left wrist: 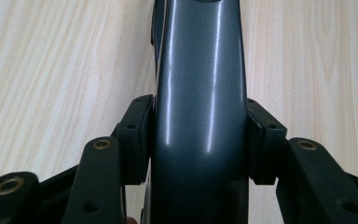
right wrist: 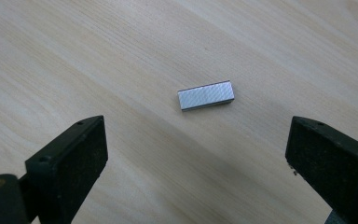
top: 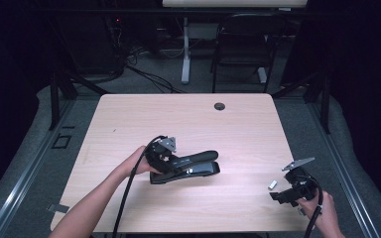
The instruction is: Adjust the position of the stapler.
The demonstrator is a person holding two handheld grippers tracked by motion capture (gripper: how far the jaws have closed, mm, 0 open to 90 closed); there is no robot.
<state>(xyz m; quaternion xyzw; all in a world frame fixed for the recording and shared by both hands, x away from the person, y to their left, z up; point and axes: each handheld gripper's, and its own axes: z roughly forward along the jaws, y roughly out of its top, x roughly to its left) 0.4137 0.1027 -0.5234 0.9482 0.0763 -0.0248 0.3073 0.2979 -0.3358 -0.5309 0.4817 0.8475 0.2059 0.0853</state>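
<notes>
At table centre: stapler [top: 188, 167] clamped by left tongs [left wrist: 200, 140] | right tongs [right wrist: 196, 154] apart, 5 o'clock | staples [right wrist: 206, 95] not yet gripped or loaded

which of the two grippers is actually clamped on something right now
The left gripper: its pads press both sides of the dark stapler. The right gripper stands wide open, with the strip of staples lying untouched beyond it.

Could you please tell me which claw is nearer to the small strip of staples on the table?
Right. The right claw hovers open just short of the staple strip, not touching it. The left claw is across the table, clamped on the stapler.
</notes>
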